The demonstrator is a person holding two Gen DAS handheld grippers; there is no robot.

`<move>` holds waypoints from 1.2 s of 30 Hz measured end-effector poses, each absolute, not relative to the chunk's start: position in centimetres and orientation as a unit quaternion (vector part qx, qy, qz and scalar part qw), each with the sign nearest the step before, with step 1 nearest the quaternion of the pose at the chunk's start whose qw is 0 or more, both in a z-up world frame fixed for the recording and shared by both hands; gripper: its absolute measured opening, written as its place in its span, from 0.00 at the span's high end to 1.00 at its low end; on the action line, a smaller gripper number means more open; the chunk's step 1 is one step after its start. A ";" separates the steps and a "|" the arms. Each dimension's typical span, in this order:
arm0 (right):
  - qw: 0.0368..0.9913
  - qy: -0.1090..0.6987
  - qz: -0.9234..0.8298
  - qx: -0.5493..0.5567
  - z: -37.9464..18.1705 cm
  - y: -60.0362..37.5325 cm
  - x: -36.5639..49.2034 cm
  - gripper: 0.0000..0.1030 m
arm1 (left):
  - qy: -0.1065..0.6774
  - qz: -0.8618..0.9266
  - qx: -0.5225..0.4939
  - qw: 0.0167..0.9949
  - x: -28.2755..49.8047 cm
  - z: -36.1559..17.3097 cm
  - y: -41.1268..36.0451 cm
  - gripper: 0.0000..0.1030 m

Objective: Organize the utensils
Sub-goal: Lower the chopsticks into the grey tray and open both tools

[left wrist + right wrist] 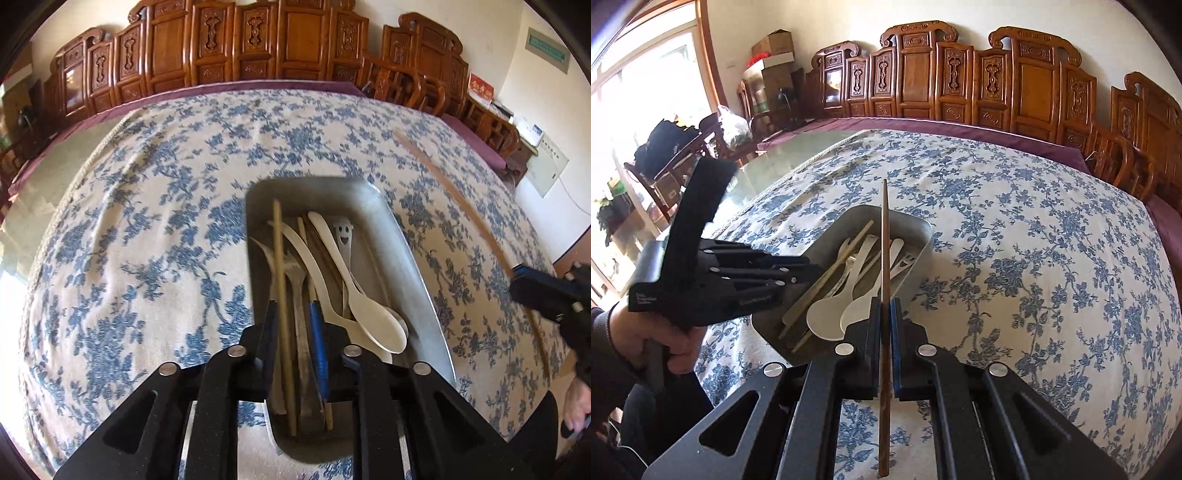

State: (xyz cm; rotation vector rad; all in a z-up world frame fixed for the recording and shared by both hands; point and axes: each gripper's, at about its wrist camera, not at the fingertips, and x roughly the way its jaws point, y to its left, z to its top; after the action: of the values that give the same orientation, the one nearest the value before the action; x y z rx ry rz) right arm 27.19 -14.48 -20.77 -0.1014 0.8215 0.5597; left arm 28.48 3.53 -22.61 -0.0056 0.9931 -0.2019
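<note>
Spoons [373, 317] and chopsticks already lie in the tray [413, 266]. Left fingers [271, 332] hang slightly open over them, gripping nothing. Right fingers [873, 325], at the tray's four o'clock, clamp one last brown chopstick [884, 258].

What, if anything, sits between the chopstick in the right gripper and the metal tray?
The left gripper hangs over the tray's near-left corner; otherwise nothing visible blocks the dark chopstick held in the right gripper.

Home dining room: carved wooden chairs [1030, 85], floral tablecloth [1015, 236], window [646, 74].
</note>
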 end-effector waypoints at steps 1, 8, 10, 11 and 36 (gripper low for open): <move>0.878 0.394 0.268 -0.049 -20.8 -14.2 27.3 0.94 | 0.473 -0.096 -0.003 0.876 28.3 -22.3 3.7 0.84; 0.876 0.400 0.268 -0.035 -21.3 -11.7 28.1 0.94 | 0.448 -0.085 0.006 0.890 27.3 -19.2 6.1 0.83; 0.876 0.402 0.265 -0.034 -21.6 -11.1 28.3 0.94 | 0.443 -0.081 0.005 0.893 26.9 -18.5 6.8 0.82; 0.876 0.403 0.264 -0.035 -21.7 -10.8 28.5 0.94 | 0.442 -0.080 0.004 0.894 26.7 -18.3 7.1 0.81; 0.862 0.452 0.228 0.031 -26.9 -7.6 31.9 0.94 | 0.443 -0.068 0.008 0.894 24.9 -18.8 9.0 0.78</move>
State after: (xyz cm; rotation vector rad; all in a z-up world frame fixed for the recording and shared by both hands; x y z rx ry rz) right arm 31.93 -7.60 -26.85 0.0651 0.9485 0.4792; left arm 24.92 9.00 -18.82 0.0168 0.9191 -0.1414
